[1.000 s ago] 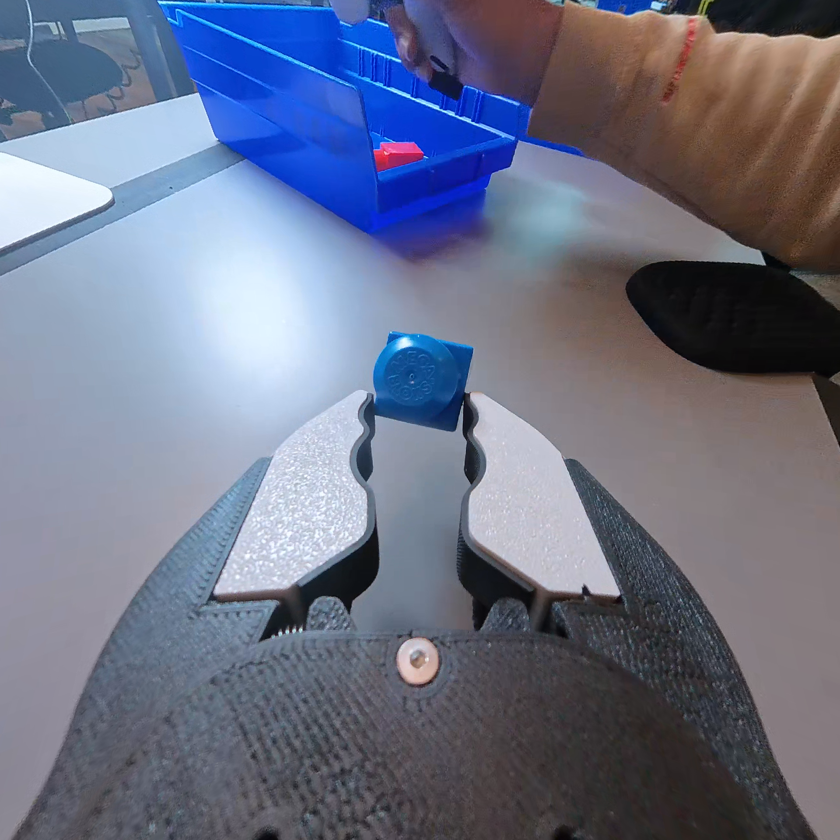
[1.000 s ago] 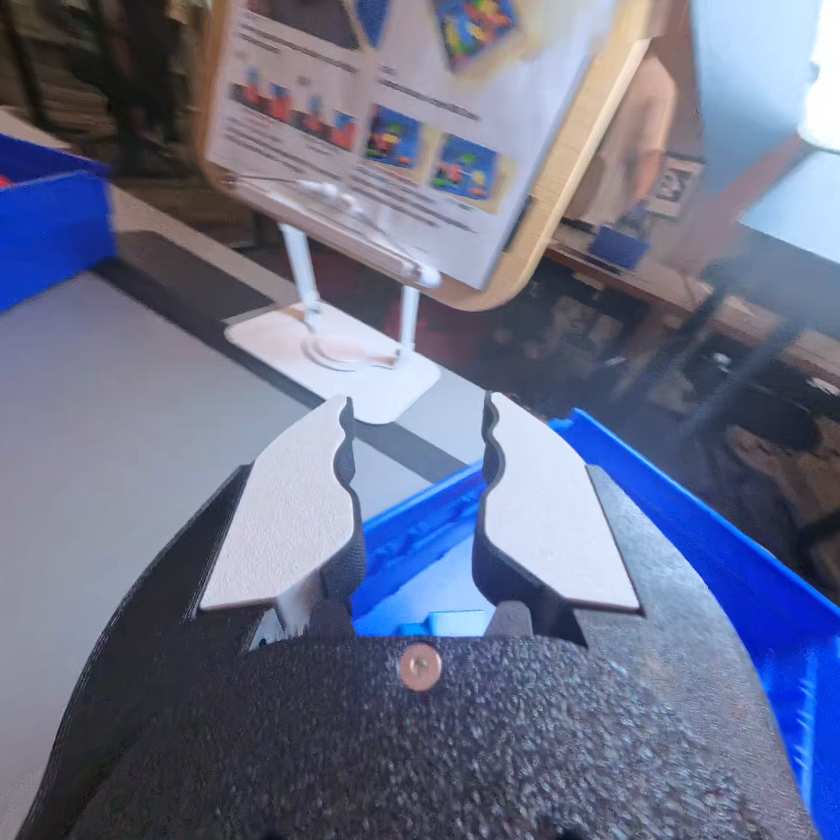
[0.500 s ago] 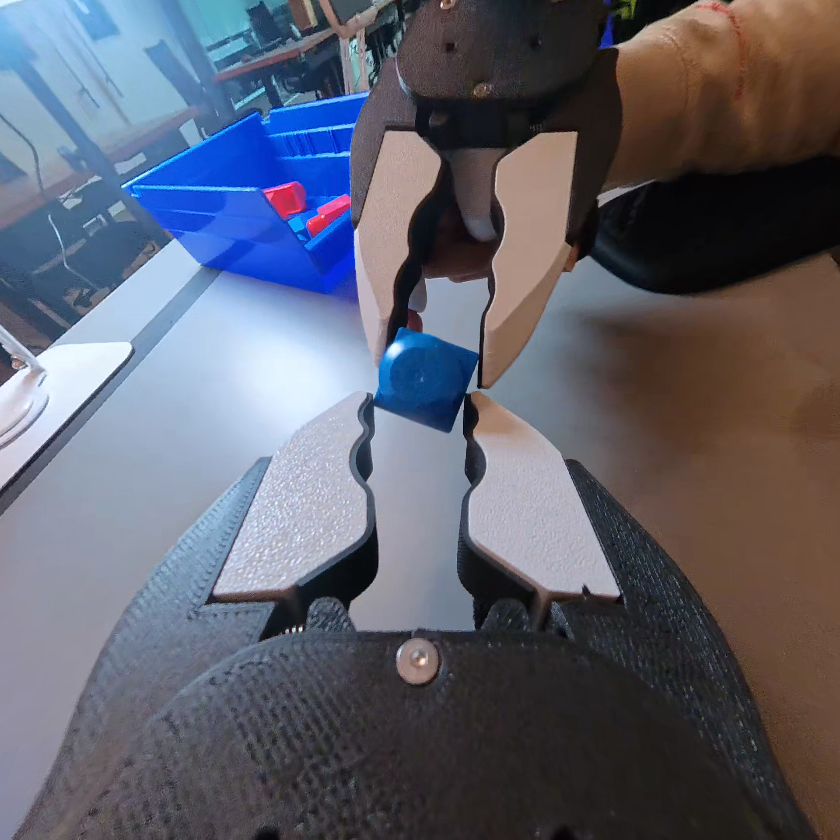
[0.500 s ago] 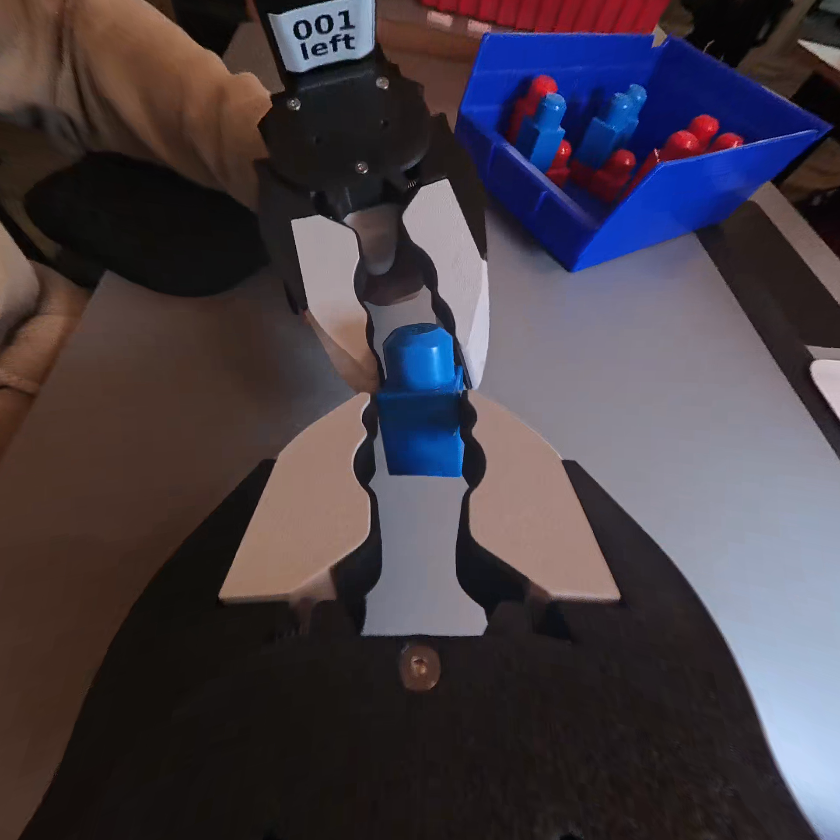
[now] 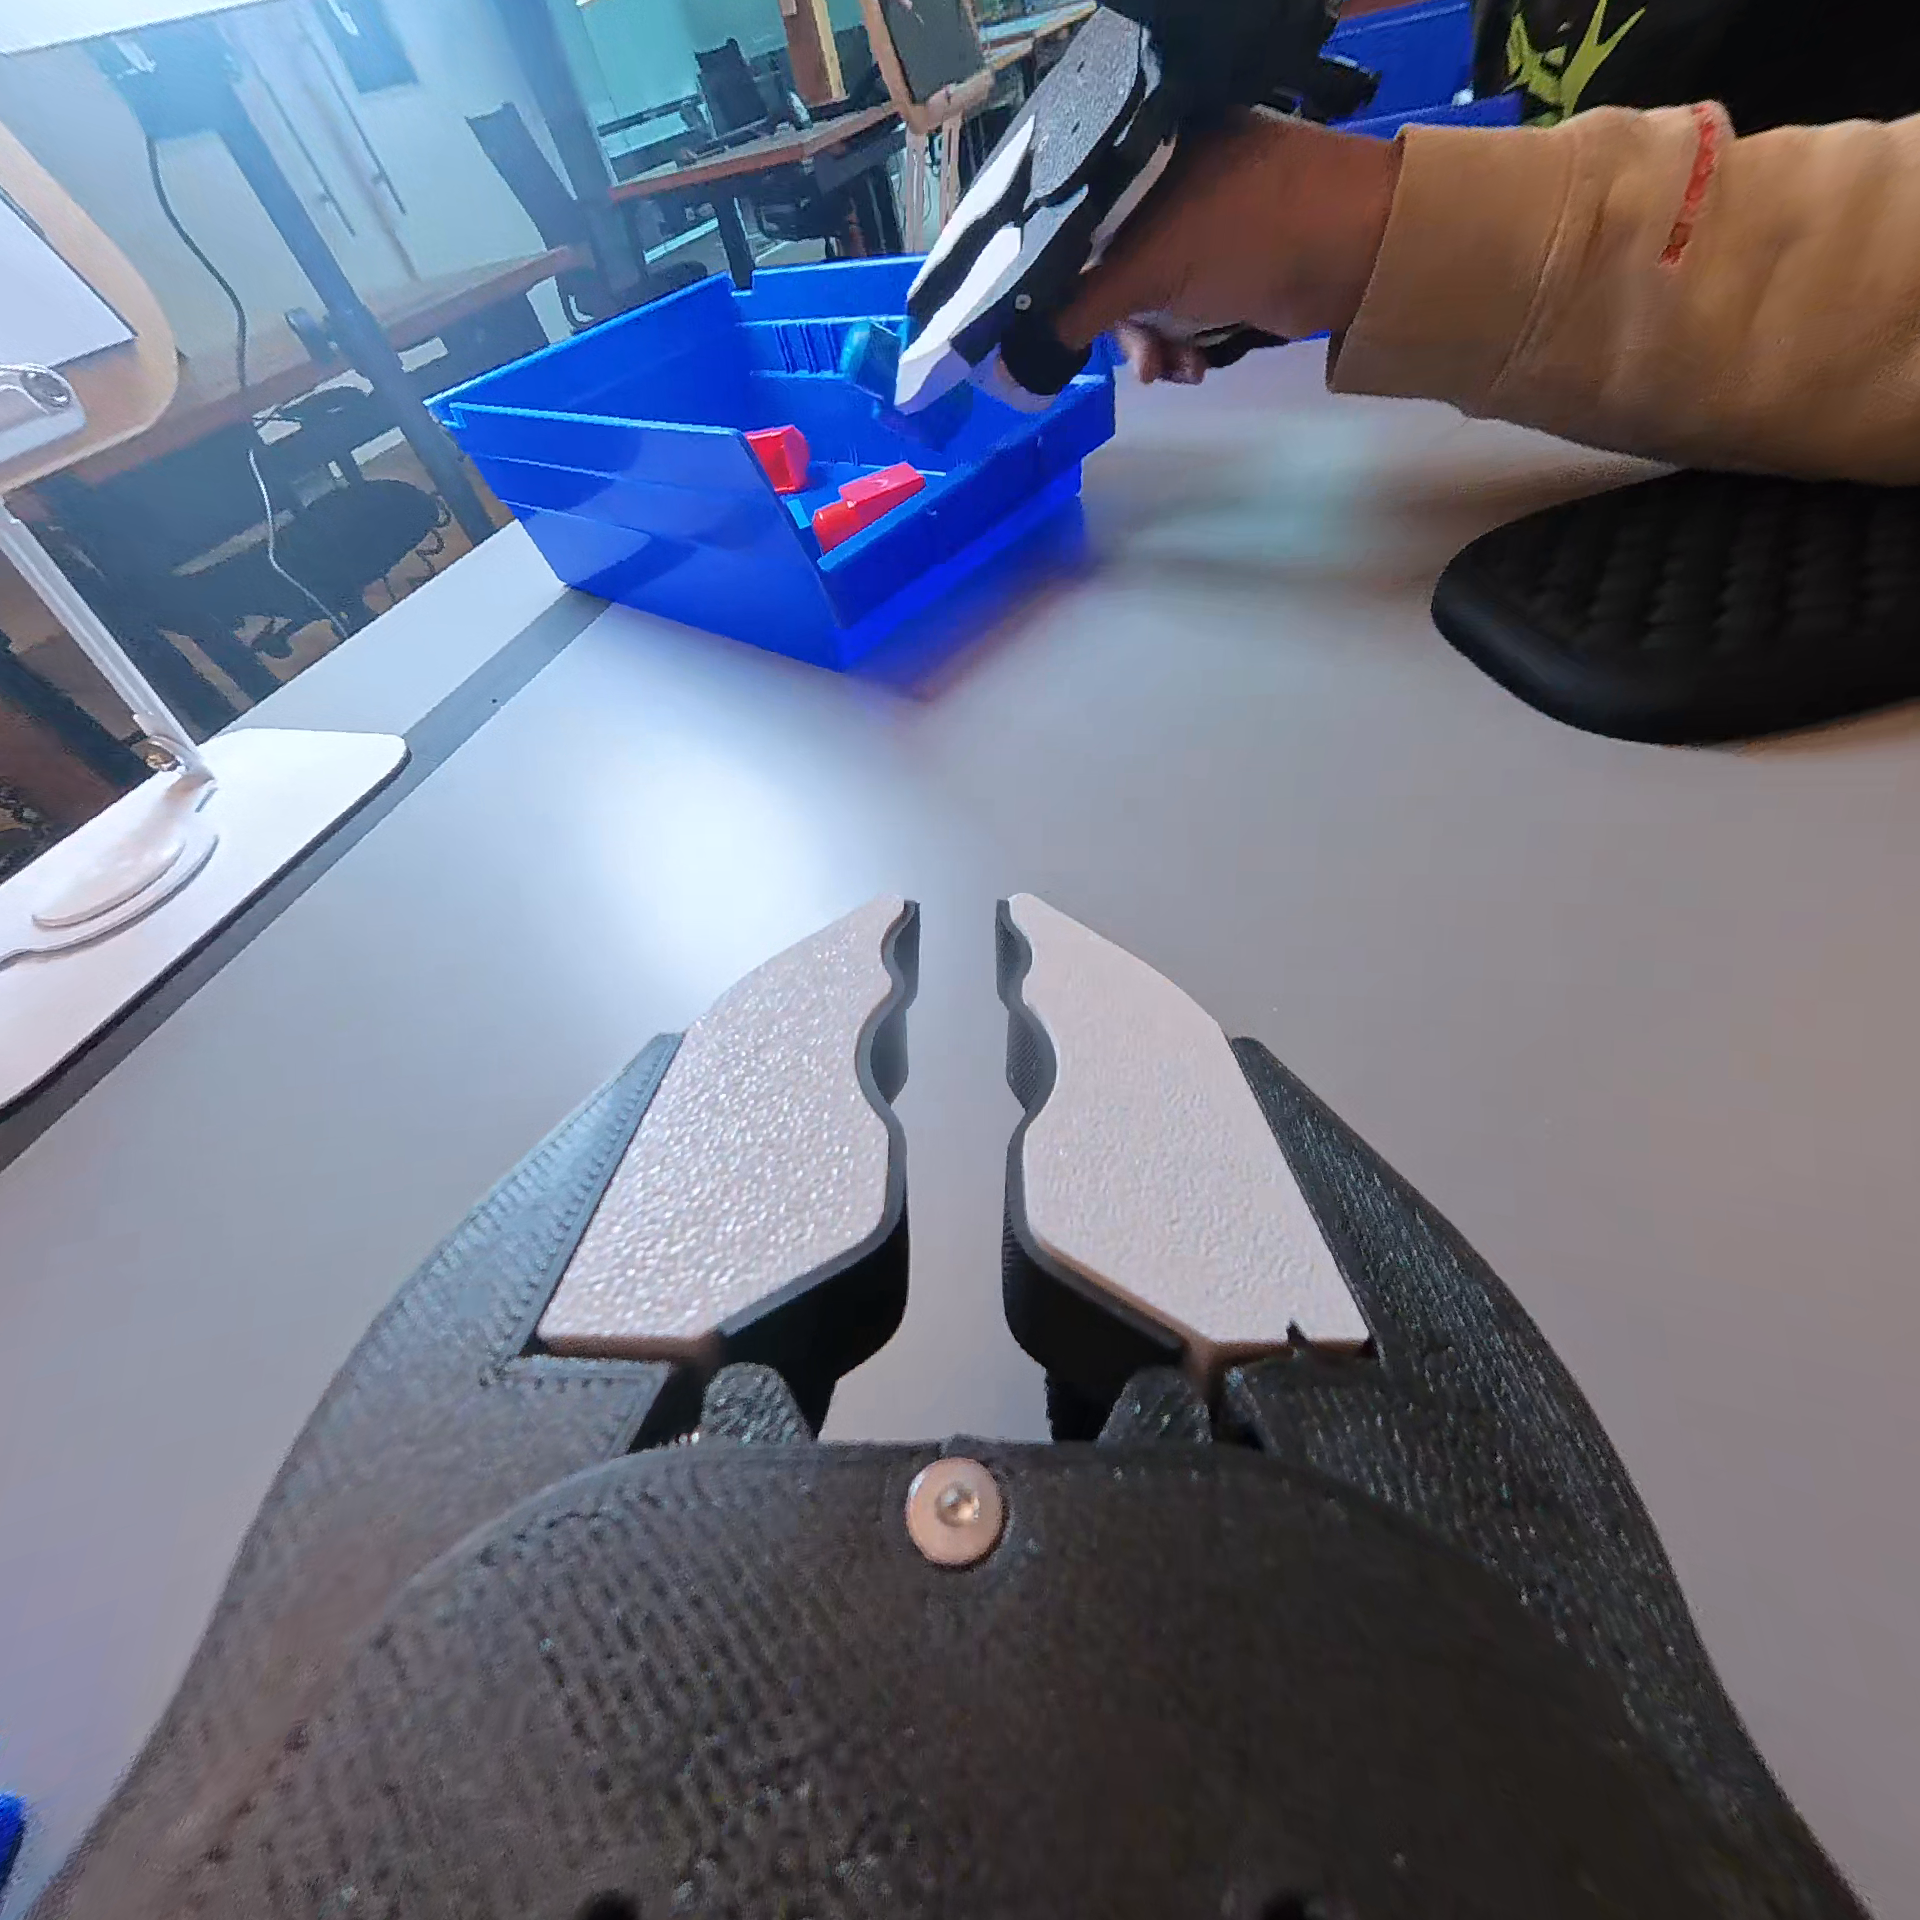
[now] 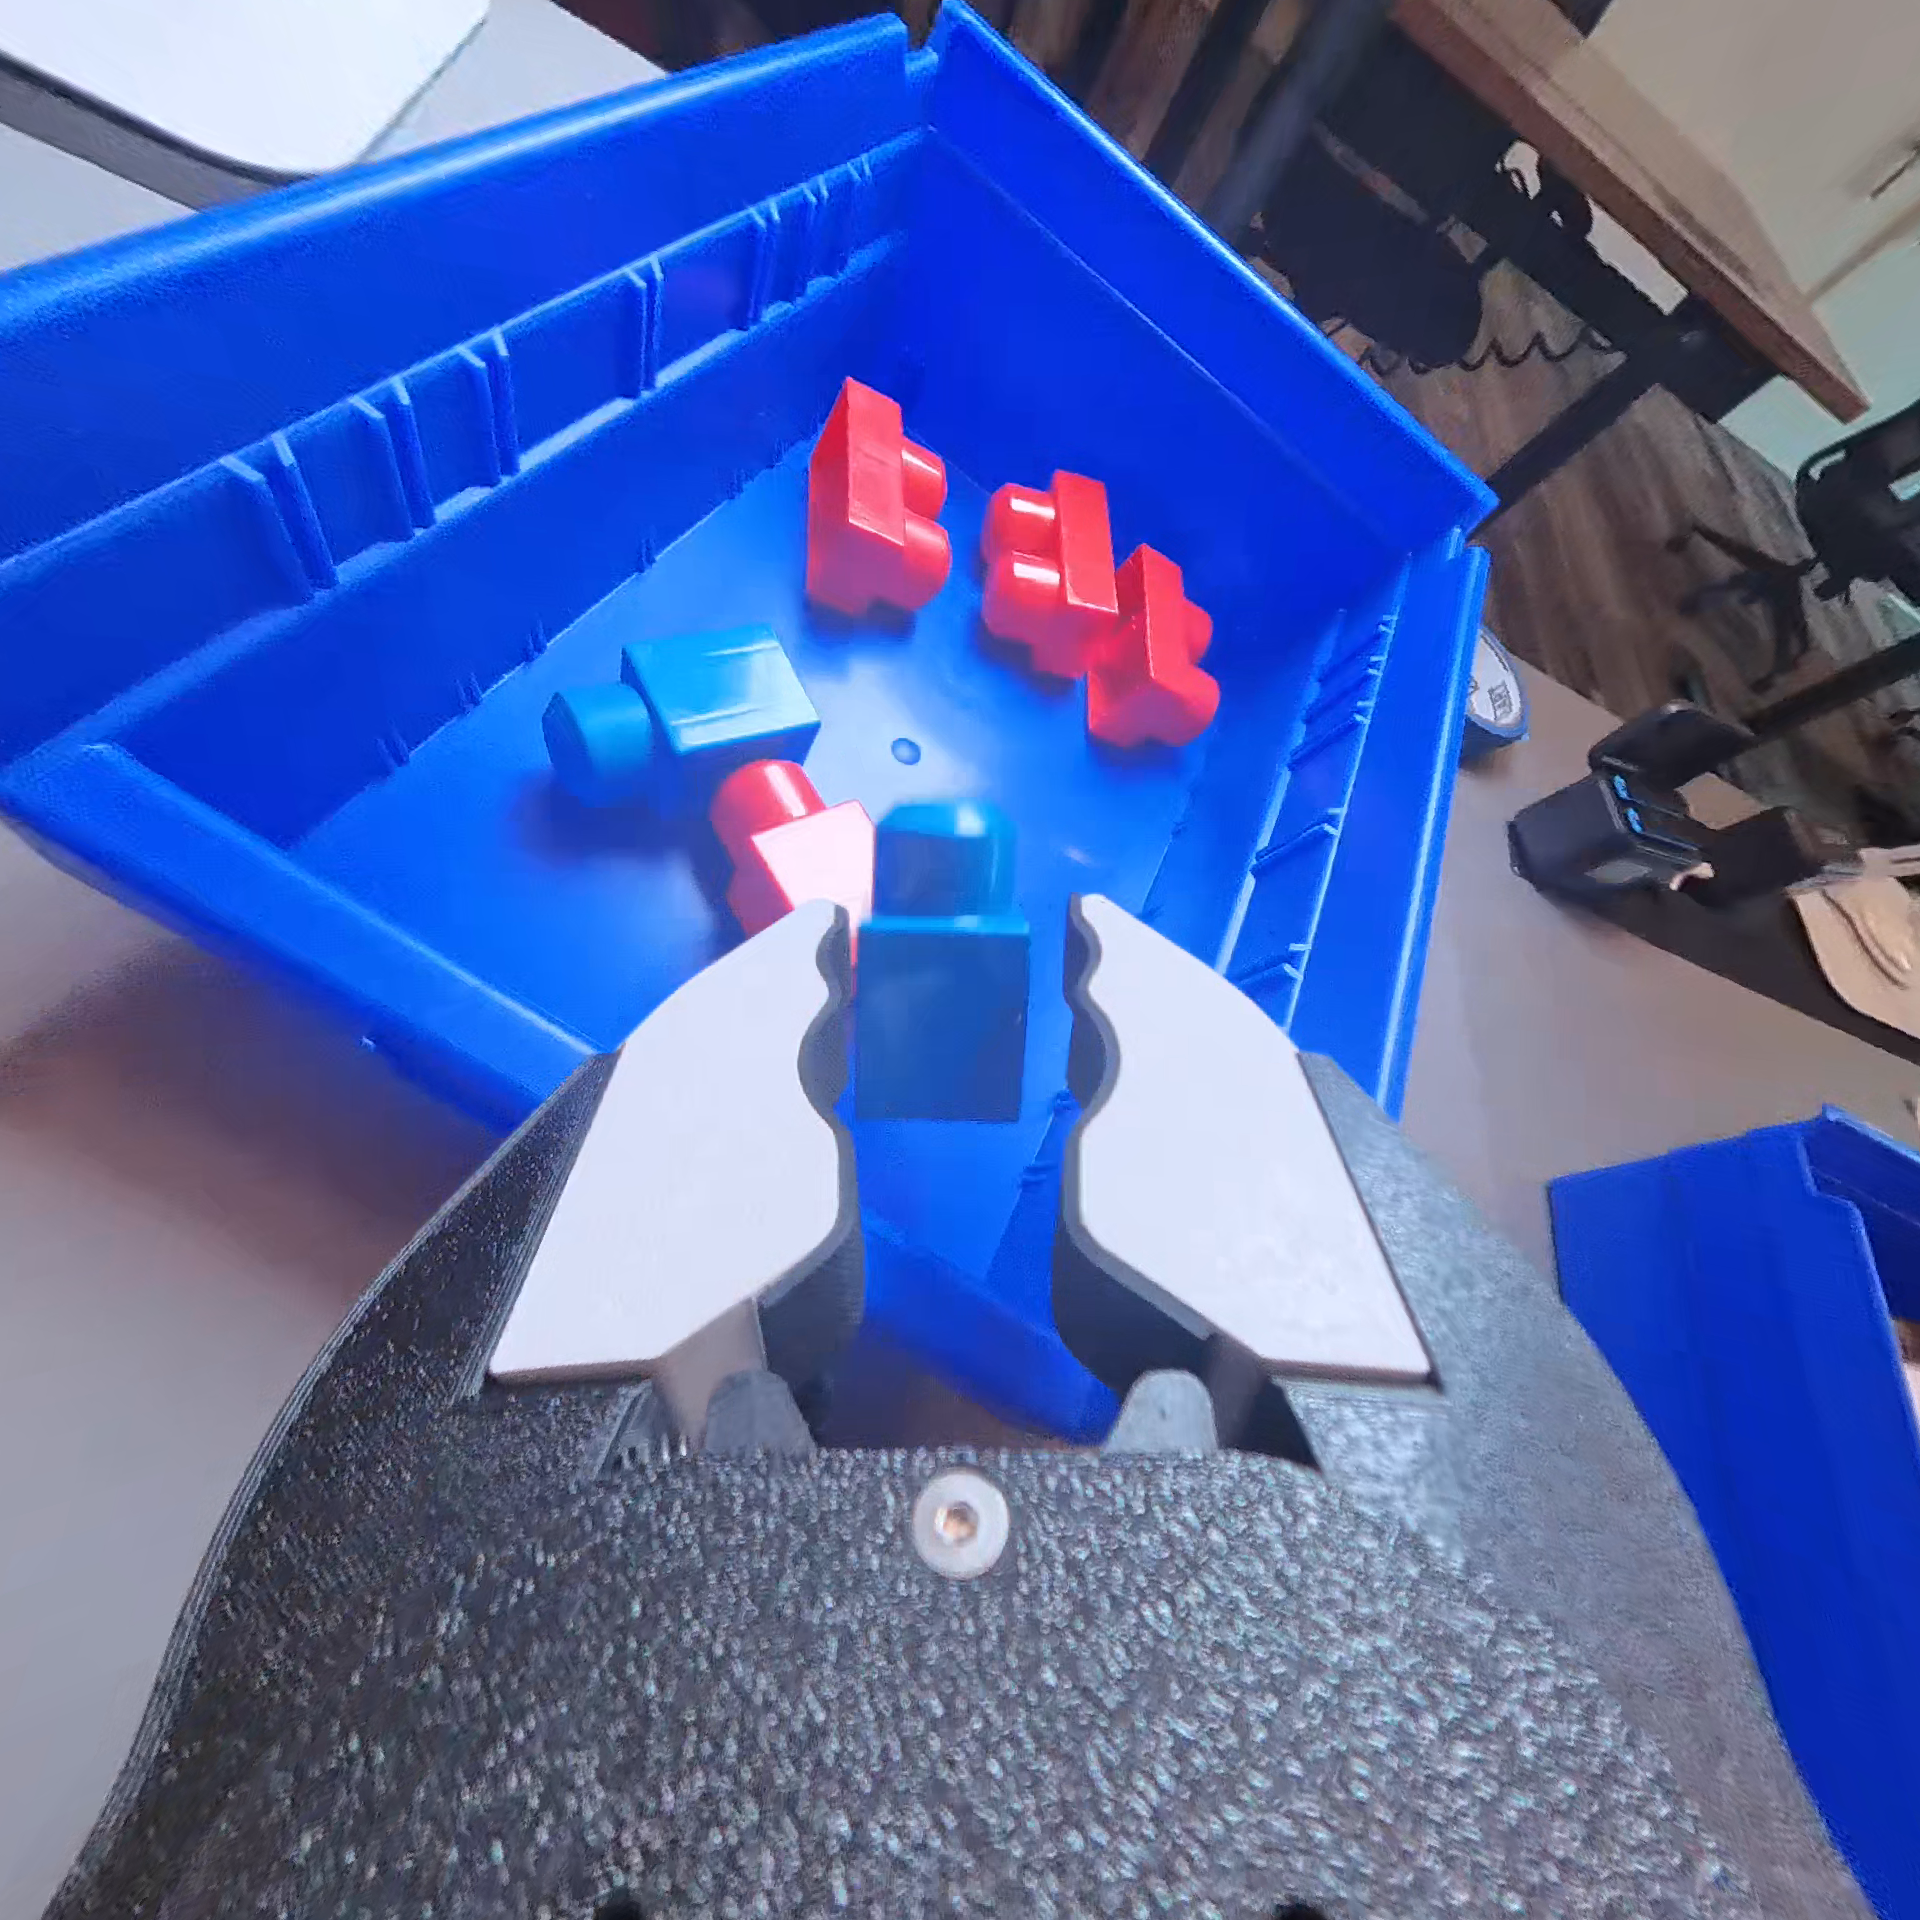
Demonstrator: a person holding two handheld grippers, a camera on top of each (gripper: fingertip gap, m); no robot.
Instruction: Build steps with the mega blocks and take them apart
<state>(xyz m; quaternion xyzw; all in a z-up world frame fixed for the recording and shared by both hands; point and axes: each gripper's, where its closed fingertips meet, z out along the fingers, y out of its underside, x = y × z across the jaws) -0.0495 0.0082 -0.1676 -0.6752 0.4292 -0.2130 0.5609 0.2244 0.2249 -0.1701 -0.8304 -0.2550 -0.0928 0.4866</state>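
At far left a white stand base sits on the grey worktop, and your left tool hovers low over bare surface, its fingers nearly pressed together with a narrow slit between them and nothing gripped. Beyond it, the blue bin stands at the worktop's far edge with red blocks inside. Over the bin your right tool points down into it, its jaws spread; a blue block sits between the fingers with a sliver of gap showing on each side, blurred, stud pointing into the bin. Below it in the bin lie another blue block, a red one-stud block and three red two-stud blocks. To the right, a black wrist pad rests on the worktop under your beige sleeve, and a second blue bin stands just beside.
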